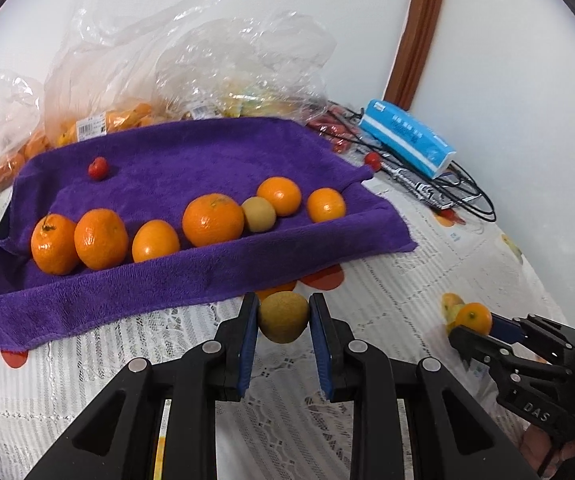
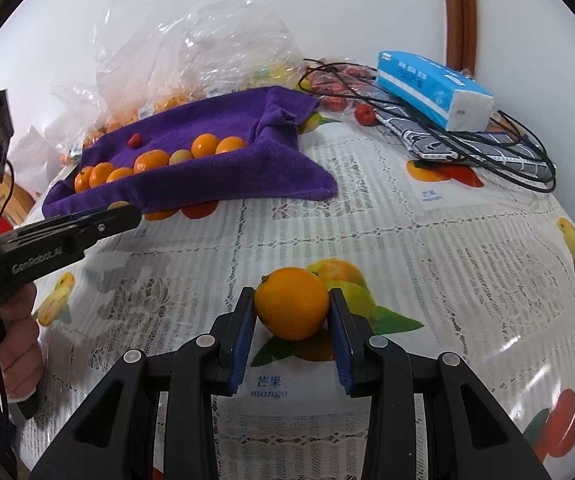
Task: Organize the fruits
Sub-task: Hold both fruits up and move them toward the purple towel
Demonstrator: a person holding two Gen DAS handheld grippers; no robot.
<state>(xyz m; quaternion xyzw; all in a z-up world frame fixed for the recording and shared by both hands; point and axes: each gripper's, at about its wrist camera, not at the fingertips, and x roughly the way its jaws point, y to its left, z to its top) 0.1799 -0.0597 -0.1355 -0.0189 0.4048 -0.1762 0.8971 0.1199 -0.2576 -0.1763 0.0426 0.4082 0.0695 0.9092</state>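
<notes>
Fruit-print tablecloth (image 2: 427,216) under everything. Left gripper (image 1: 283,316) clenched on a greenish fruit (image 1: 282,317) just near of the purple towel (image 1: 191,284); right gripper (image 2: 292,306) clamps an orange (image 2: 291,303). Risk: round fruit squirts from the pads, or rolls along the towel's crowded row (image 1: 213,220) and knocks neighbours.

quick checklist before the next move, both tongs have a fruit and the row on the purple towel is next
1. Left tongs shut on the yellow-green fruit: ok.
2. Right tongs shut on the orange: ok.
3. Purple towel has bare space behind the row: ok.
4. Row of fruits sitting still, not rolling: cannot tell.
5. Path to the towel free of the black cables: ok.
</notes>
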